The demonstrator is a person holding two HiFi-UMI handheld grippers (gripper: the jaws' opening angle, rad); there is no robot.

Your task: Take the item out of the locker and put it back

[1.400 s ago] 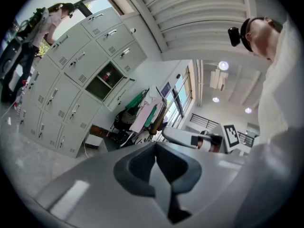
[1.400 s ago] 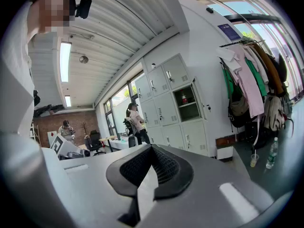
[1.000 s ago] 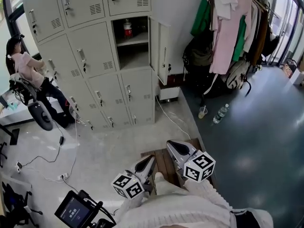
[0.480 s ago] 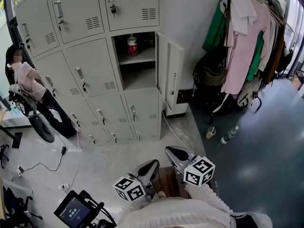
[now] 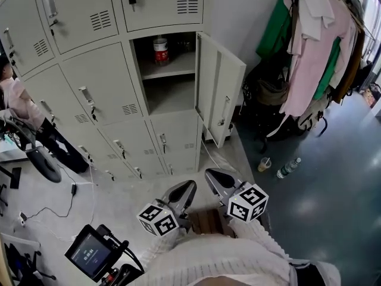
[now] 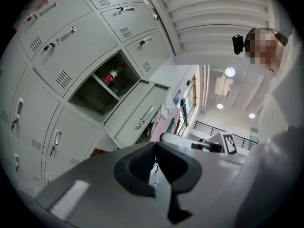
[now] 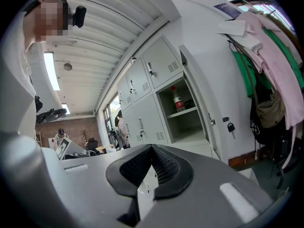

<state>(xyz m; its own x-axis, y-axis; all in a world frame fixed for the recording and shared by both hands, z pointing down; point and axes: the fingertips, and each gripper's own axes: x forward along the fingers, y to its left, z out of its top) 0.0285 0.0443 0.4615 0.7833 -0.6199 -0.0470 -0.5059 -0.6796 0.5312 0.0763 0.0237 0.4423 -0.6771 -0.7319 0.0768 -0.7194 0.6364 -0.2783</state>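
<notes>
A bottle with a red label point(image 5: 159, 49) stands on the upper shelf of the open locker point(image 5: 169, 94), whose door point(image 5: 220, 97) swings out to the right. Both grippers are held level in front of me, well short of the locker. In the head view the left gripper point(image 5: 183, 190) and the right gripper point(image 5: 214, 179) sit side by side, both shut and holding nothing. The left gripper view shows the bottle point(image 6: 111, 76) far beyond the closed left gripper point(image 6: 154, 172). In the right gripper view the bottle point(image 7: 178, 100) stands far past the closed right gripper point(image 7: 151, 172).
A rack of hanging clothes point(image 5: 309, 52) and a dark backpack point(image 5: 271, 94) fill the right side. A cup point(image 5: 264, 164) and a water bottle point(image 5: 288, 168) stand on the floor. A seated person point(image 5: 15, 97), floor cables point(image 5: 71, 189) and a screen device point(image 5: 89, 256) are at the left.
Both grippers have travelled toward the lockers, staying shut. The open locker and its bottle now appear larger and nearer in the head view.
</notes>
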